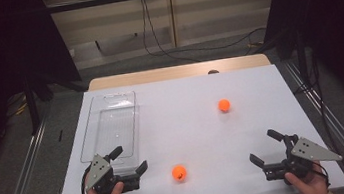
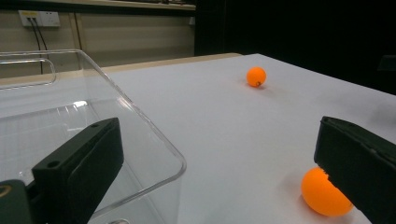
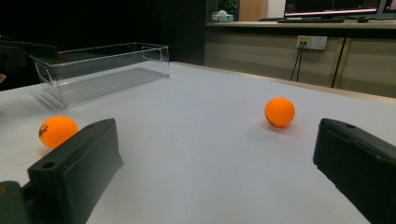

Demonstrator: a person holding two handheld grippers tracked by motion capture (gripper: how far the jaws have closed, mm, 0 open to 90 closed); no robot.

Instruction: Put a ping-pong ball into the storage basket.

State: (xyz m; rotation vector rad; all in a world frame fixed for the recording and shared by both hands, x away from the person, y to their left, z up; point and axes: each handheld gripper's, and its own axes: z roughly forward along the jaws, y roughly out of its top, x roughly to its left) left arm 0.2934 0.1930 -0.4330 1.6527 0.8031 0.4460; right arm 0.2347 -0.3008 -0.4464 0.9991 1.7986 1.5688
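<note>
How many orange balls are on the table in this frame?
2. One orange ball lies near the front edge, just right of the left tool. The other ball sits farther back, right of centre. The clear bin looks empty.

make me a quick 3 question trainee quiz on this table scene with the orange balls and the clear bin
1. How many orange balls lie on the white table?
2. True or false: the clear bin already holds a ball.
3. Which gripper is closer to the near ball: A left gripper, B right gripper?

Key
1. Two: the near ball and the far ball.
2. False; both balls lie on the table, outside it.
3. A; both grippers' fingers are spread open.
</note>
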